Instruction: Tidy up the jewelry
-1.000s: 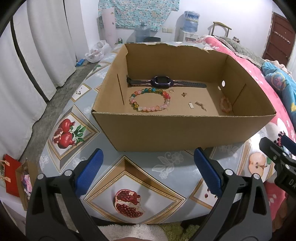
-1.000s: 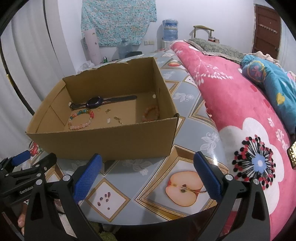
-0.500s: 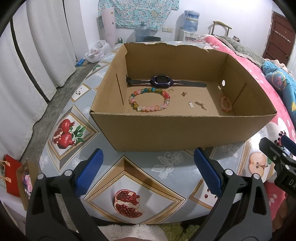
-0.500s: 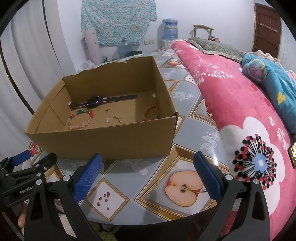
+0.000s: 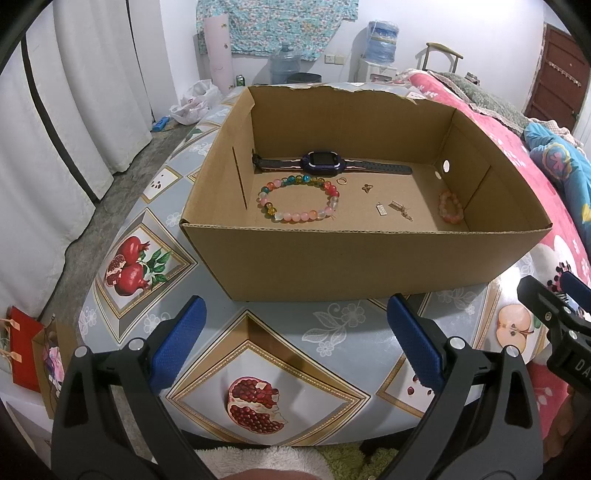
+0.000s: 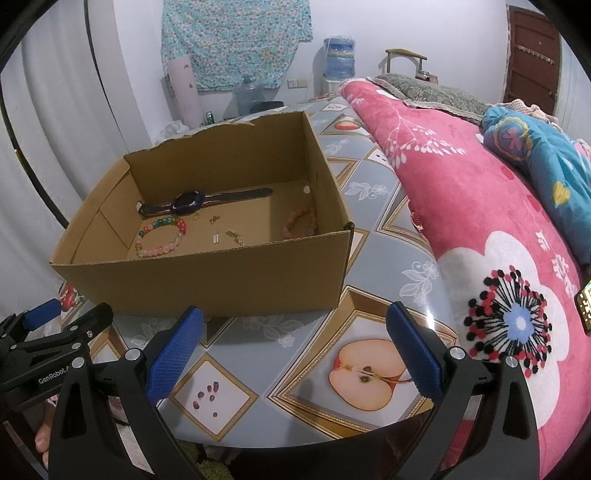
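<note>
Left gripper [image 5: 295, 339] and right gripper [image 6: 291, 343] both spread wide and empty above the tablecloth [image 5: 332, 332], cardboard box [image 5: 354, 266] at twelve o'clock ahead, beaded bracelet [image 5: 299, 199], watch [image 5: 325, 162], pink bracelet [image 5: 450, 206] inside, well clear of either claw.

Home, bedroom-type room. Evidence: bed with pink floral blanket [image 6: 480, 229] and blue patterned quilt [image 6: 546, 147] along the right side; white curtains [image 5: 74, 110] on the left; floral cloth [image 5: 273, 26] hung on the back wall; water dispenser [image 5: 382, 40] with a spare water jug [image 5: 284, 66] on the floor; brown wooden door [image 5: 557, 74] in the far corner. The surface [image 5: 258, 350] has a household oilcloth printed with pomegranates and apples. Plastic bag [image 5: 195, 99] on the floor by the wall.
</note>
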The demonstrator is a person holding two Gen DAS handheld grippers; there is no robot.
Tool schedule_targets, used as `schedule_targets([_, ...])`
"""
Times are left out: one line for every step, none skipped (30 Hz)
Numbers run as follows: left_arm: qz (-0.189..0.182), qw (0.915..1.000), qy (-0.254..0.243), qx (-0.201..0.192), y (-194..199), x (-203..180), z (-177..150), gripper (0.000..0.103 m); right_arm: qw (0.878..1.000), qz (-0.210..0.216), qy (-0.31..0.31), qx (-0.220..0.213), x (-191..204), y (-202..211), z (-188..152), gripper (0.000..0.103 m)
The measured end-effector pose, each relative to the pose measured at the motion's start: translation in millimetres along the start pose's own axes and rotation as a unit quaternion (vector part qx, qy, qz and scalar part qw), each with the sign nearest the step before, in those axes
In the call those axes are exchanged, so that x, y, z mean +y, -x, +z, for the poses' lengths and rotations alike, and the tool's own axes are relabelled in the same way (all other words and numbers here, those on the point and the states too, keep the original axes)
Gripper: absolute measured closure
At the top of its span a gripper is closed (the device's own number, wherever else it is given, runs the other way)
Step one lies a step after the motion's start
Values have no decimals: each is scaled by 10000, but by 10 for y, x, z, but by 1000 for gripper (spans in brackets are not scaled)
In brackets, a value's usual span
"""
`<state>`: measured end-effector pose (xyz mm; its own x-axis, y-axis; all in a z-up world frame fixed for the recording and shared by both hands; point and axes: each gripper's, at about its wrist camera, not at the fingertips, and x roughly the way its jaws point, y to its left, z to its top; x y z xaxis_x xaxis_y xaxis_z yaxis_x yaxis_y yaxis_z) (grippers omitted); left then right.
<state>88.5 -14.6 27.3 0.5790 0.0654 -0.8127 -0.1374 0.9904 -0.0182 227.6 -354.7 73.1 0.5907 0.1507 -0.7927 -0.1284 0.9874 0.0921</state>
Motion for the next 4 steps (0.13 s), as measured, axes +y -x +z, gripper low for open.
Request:
schedule_targets([4, 10000, -1, 0, 0, 0, -1, 8, 10000, 8, 4, -1, -5, 0, 4, 7])
schedule_targets([3, 10000, -3, 2, 0, 0, 0, 8, 10000, 2, 5, 2, -10, -1, 9, 7])
schedule_targets([-4, 10000, 2, 7, 0, 3, -2, 8, 10000, 0, 4, 1, -11, 0, 9, 7])
schedule_targets([-5, 10000, 10, 6, 0, 1, 0, 8, 10000, 4, 3, 1, -11, 0, 8, 7])
